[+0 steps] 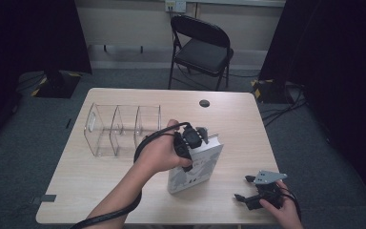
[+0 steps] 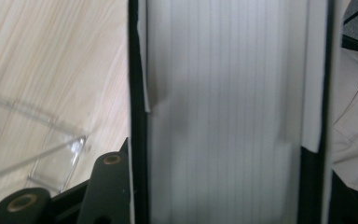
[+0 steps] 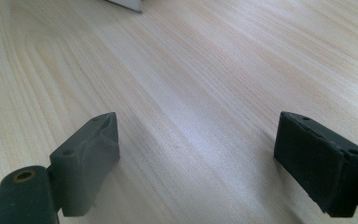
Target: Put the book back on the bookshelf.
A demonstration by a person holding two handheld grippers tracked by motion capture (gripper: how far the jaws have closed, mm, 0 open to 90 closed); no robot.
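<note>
Where the left gripper [image 1: 190,143] clamps down, its black jaws pinch a thick grey-and-white hardcover book [image 1: 195,164] across the white page block [image 2: 223,116], holding it tilted on the pale wooden table [image 1: 100,186], just right of a clear plastic three-slot organiser [image 1: 119,129]. Right gripper [image 1: 257,193] rests near the table's front right corner, jaws spread wide over bare wood, well apart from the book.

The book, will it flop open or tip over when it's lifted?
Probably neither. The left tongs clamp both covers of the book, so the pages likely stay shut. It looks thick, so maybe heavy; it is tilted and might swing.
</note>
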